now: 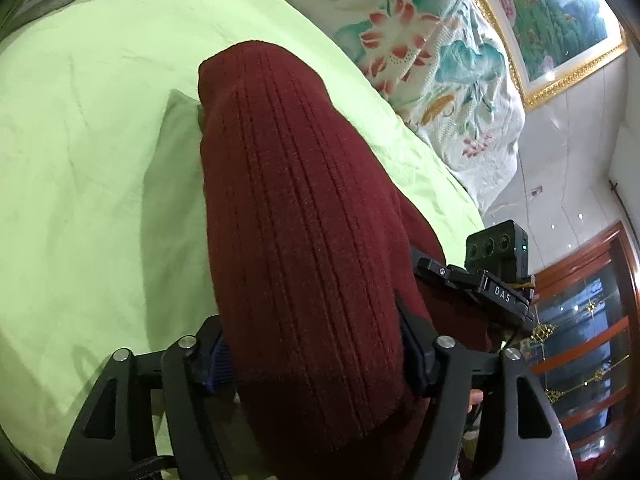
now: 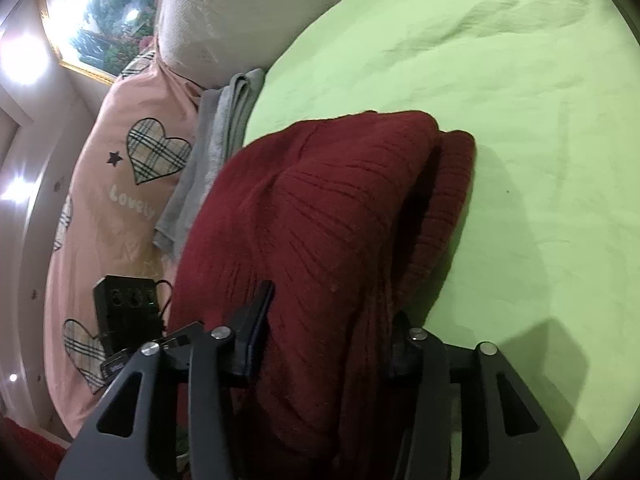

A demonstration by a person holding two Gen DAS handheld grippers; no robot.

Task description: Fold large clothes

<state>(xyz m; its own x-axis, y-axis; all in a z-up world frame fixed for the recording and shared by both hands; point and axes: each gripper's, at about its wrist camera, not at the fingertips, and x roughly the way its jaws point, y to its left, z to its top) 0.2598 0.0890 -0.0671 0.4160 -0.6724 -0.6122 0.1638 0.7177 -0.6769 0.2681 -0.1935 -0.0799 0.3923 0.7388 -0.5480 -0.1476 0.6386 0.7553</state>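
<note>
A dark red ribbed sweater (image 1: 304, 216) lies bunched on the green bedsheet (image 1: 88, 152). The left gripper (image 1: 316, 364) has its jaws clamped on one thick fold of the sweater, and the right gripper (image 2: 332, 344) grips another fold. Beside the sheet lie a grey towel (image 2: 216, 148) and a pink heart-print quilt (image 2: 120, 184).

1. "DAS" in white letters stands on the small black rectangular block (image 1: 502, 294) mounted on the other gripper's body, seen in the left wrist view.
2. "Lovely" in white letters stands on the pink cotton quilt (image 2: 100, 216) with plaid heart patches, below the largest heart, in the right wrist view.
</note>
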